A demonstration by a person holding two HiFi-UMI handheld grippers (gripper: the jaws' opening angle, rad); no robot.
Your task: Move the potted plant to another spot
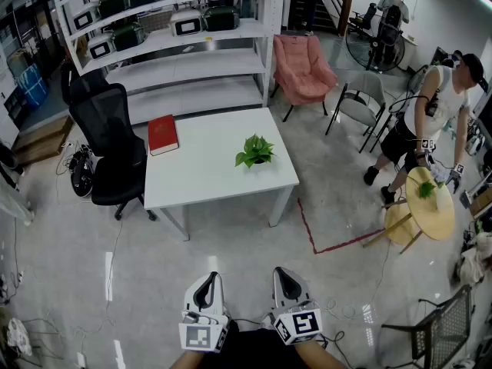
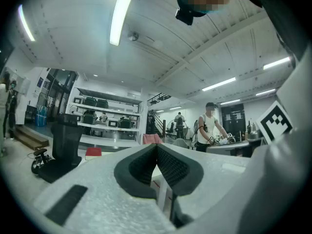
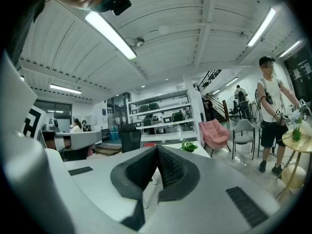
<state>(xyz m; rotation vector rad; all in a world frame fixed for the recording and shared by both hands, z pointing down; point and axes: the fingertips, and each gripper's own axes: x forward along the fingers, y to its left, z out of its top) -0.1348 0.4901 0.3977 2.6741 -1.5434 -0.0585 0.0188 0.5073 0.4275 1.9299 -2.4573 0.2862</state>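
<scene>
Nearest of all, at the bottom of the head view, the left gripper (image 1: 207,281) and right gripper (image 1: 282,275) sit side by side close to the person's body, both pointing forward. Each gripper's own view shows its jaws pressed together at the tips with nothing between them, so both are empty. Ahead, past a wide stretch of bare floor, a long shelf unit (image 1: 177,48) lines the back wall, and in front of it stands the white table (image 1: 201,177), its long side running left to right across the view. A black chair (image 1: 114,141) is drawn up at the table's left end and a pink chair (image 1: 304,66) stands beyond its far right corner. On the tabletop a red book (image 1: 162,134) lies near the far left edge, and the plant (image 1: 254,151) stands upright toward the right side, well apart from the book. This is the relation that counts: the plant lies straight ahead of both grippers and well out of reach. It is between their two lines but a little closer to the right one. In the right gripper view it shows just right of the closed tips — the left gripper view does not show it. The right gripper looks marginally better placed, though the person must first walk up to the table and spread the jaws. The plant is a low round clump with no clear long axis, so approach direction seems free.
</scene>
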